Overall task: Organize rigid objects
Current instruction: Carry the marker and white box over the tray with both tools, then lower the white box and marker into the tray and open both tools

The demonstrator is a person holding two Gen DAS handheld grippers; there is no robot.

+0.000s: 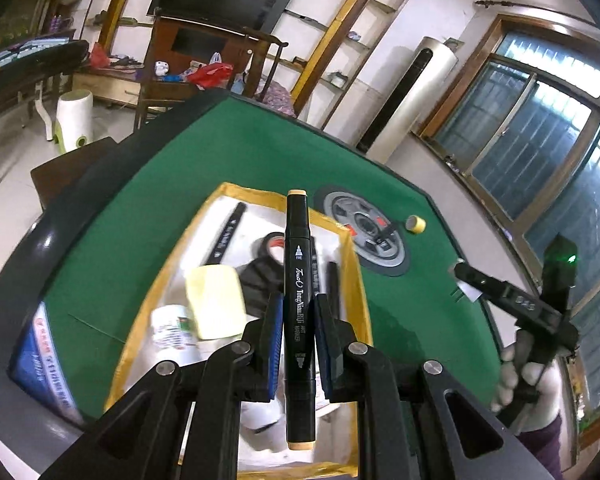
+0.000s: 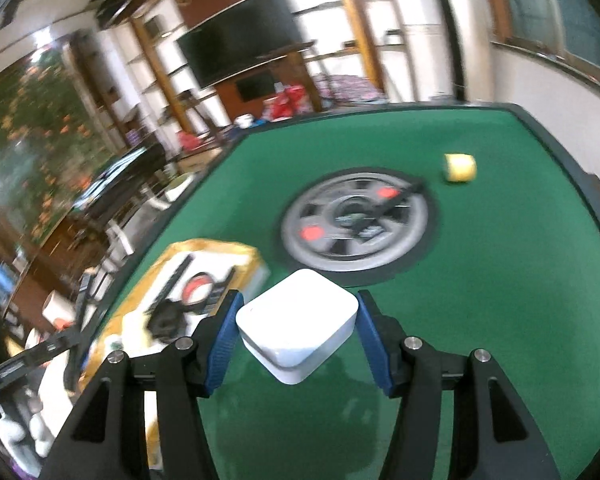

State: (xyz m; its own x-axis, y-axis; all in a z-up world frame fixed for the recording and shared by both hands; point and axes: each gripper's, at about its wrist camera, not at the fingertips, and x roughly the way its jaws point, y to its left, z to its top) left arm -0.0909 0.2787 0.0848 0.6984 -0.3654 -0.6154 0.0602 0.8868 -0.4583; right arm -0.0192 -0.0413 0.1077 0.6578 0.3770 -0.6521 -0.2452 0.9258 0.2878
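Clamped between the blue-padded jaws of the left gripper (image 1: 299, 340), a black art marker with beige end caps (image 1: 299, 280) points straight ahead, held above the yellow-rimmed white tray (image 1: 168, 240) on the green felt desk (image 1: 148, 184). Down in that tray lie a pale yellow rectangular block (image 1: 215, 302), a white printed bottle (image 1: 173, 330), a black tape roll (image 1: 271, 245) and another black pen (image 1: 225, 236). Further right, a round grey centre panel (image 1: 380, 236) and a small yellow tape roll (image 1: 416, 224) sit on the felt. Over on the right gripper (image 2: 298, 334), the jaws grip a white rounded-square plastic box (image 2: 298, 326), held above the desk just right of the tray.
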